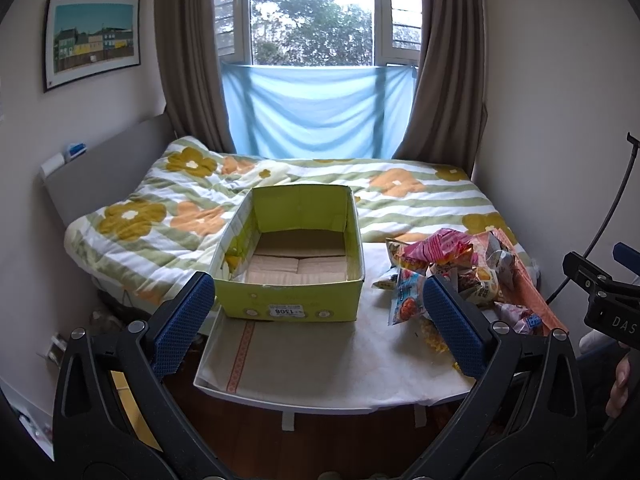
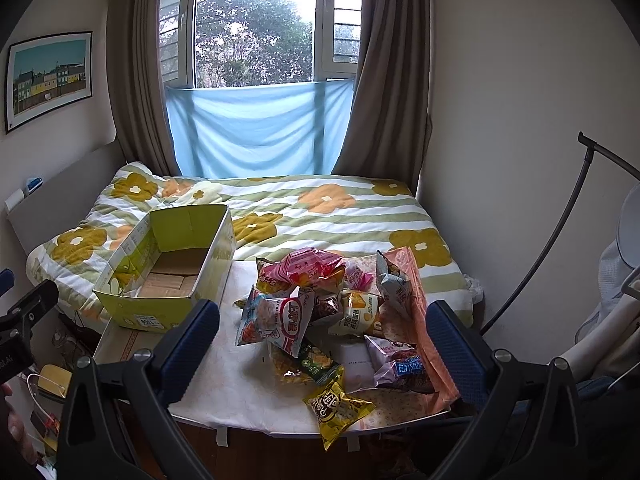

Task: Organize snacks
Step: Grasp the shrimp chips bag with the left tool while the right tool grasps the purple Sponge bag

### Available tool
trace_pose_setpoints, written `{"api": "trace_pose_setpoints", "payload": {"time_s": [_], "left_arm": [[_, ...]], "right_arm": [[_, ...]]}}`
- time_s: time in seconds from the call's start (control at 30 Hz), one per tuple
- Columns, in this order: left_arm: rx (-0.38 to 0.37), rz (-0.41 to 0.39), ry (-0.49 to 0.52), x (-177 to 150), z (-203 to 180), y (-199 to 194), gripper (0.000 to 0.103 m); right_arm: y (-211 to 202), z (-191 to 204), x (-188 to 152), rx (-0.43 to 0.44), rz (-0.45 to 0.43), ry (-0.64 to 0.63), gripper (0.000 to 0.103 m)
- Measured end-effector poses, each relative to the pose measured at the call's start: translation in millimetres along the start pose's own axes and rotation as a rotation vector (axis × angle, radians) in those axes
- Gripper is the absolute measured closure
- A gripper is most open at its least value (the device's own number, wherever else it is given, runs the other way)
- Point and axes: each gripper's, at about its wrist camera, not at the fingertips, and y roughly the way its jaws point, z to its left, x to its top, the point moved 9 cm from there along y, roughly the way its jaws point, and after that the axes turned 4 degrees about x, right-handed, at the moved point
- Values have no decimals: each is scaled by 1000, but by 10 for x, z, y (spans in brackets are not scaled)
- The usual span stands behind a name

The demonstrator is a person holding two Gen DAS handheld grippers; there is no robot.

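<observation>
An empty yellow-green cardboard box (image 1: 294,280) (image 2: 168,276) stands open on the left of a small white table (image 1: 320,356) (image 2: 240,384). A pile of several snack bags (image 2: 332,312) (image 1: 452,272) lies on the table's right half, with a yellow bag (image 2: 338,406) nearest the front edge. My left gripper (image 1: 318,322) hovers open in front of the box, holding nothing. My right gripper (image 2: 322,344) hangs open over the near side of the pile, nothing between its blue pads (image 2: 456,346). The right gripper's body (image 1: 604,300) shows at the left view's right edge.
A bed with a flowered quilt (image 1: 280,196) (image 2: 328,208) lies right behind the table, under a curtained window (image 1: 312,12). A pink cloth (image 2: 424,320) lies under the pile's right side. A black curved stand (image 2: 540,248) rises at the right. Wooden floor (image 1: 320,440) lies below.
</observation>
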Motion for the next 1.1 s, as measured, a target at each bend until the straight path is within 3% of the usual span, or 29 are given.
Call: {"api": "trace_pose_setpoints", "payload": {"time_s": [0.23, 0.37, 0.67, 0.97, 1.1], "left_arm": [[-46, 66, 20, -47, -66, 149, 0], [-108, 111, 52, -106, -192, 309, 0], [-219, 202, 115, -324, -691, 747, 0], [-248, 285, 171, -506, -1422, 1188, 0], [-225, 341, 201, -600, -1769, 1534, 0]], "right_arm": [[41, -146, -61, -17, 30, 47, 0], [93, -287, -175, -48, 56, 73, 0], [335, -636, -533, -72, 133, 118, 0], [939, -1050, -845, 3, 269, 147, 0], [1267, -1234, -1024, 53, 345, 175, 0]]}}
